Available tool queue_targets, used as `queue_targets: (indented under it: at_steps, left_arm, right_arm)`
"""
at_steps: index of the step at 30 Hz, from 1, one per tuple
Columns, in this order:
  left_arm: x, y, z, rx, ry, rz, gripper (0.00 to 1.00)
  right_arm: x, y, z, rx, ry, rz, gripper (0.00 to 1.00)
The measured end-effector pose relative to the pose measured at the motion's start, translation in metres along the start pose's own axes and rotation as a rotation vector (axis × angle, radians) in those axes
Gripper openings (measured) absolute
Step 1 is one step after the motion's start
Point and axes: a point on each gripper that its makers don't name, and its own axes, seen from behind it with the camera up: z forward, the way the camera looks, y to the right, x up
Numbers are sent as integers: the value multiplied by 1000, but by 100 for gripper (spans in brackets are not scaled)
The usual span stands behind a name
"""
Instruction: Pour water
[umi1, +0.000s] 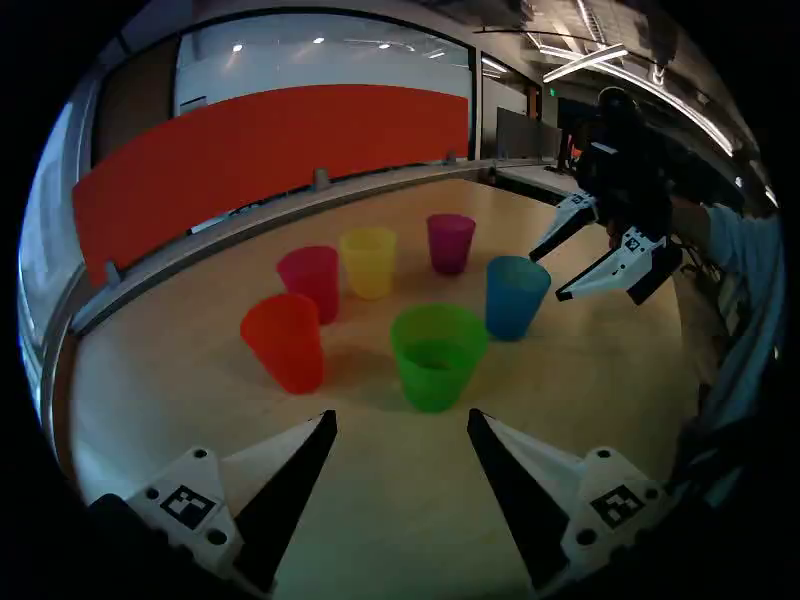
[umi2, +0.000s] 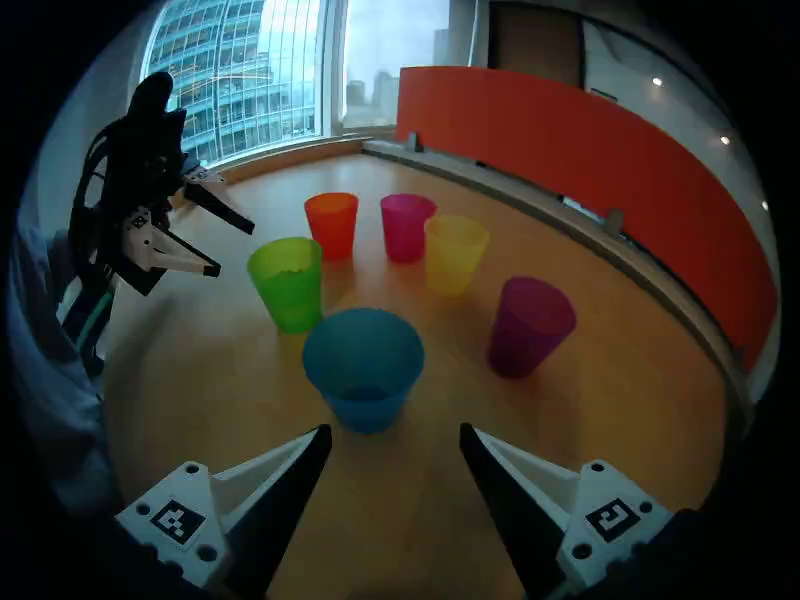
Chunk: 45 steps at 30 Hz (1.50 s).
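Left gripper (umi1: 399, 412) gapes empty at the green cup (umi1: 437, 355), right gripper (umi2: 394, 428) gapes empty at the blue cup (umi2: 362, 368), with windows (umi2: 240, 80) in the right gripper view.

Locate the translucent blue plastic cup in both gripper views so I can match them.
Left gripper view: the translucent blue plastic cup stands right of centre, beyond and right of the green plastic cup.
Right gripper view: the blue cup stands low centre, nearest the camera, with the green cup behind it to the left.
Shared landmark: the long orange wall panel.
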Motion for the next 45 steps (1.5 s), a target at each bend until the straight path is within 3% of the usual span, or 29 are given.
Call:
queue_targets:
  at_steps: [17, 24, 36, 45]
  left_arm:
    - [16, -37, -38, 188, 167, -112, 98]
    - [27, -50, -52, 281, 251, -128, 98]
    - [51, -72, -80, 426, 429, -228, 98]
    - [66, -88, -110, 553, 523, -232, 98]
  right_arm:
    - [11, 31, -51, -153, 129, 75, 100]
    - [24, 54, -68, -277, 234, 135, 100]
    - [47, 85, -89, -486, 414, 215, 99]
    - [64, 94, -103, -599, 524, 266, 99]
